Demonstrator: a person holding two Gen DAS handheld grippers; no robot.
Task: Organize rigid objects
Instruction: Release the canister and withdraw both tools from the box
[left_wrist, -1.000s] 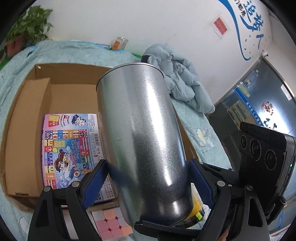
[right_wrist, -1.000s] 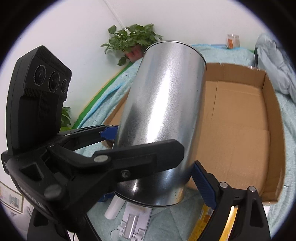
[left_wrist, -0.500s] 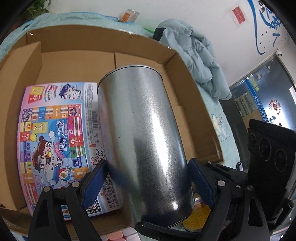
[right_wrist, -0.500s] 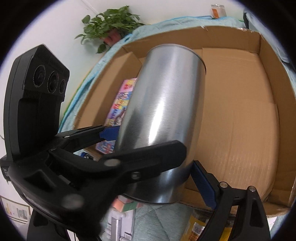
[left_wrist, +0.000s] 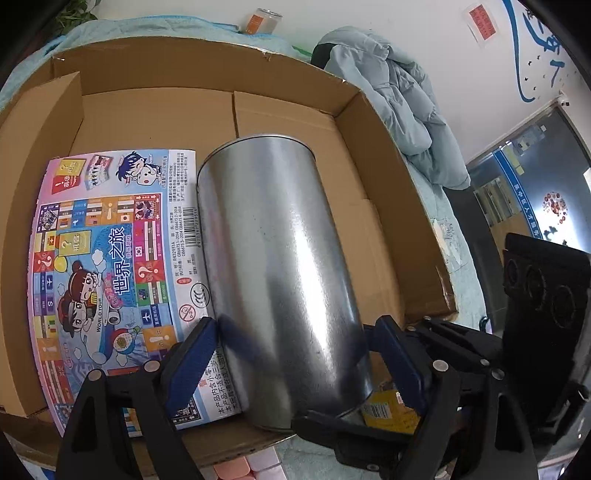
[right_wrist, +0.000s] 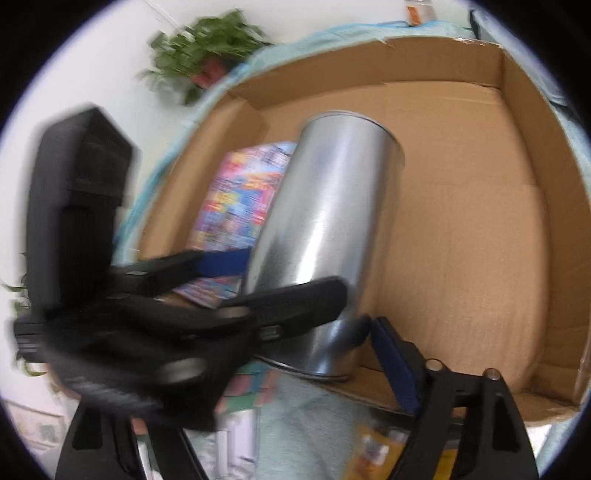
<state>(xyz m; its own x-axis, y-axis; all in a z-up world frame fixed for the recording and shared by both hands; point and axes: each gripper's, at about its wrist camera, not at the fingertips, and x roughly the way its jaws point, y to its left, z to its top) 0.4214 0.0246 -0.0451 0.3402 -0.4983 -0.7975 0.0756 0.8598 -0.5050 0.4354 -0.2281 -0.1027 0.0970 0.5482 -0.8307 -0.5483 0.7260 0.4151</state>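
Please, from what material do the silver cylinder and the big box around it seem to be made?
The silver cylinder looks like thin sheet metal, perhaps galvanised steel or tin: a grey, faintly speckled sheen with long bright reflections and a rolled rim. The big box looks like plain brown corrugated cardboard: matte, with folded flaps and ragged torn edges.
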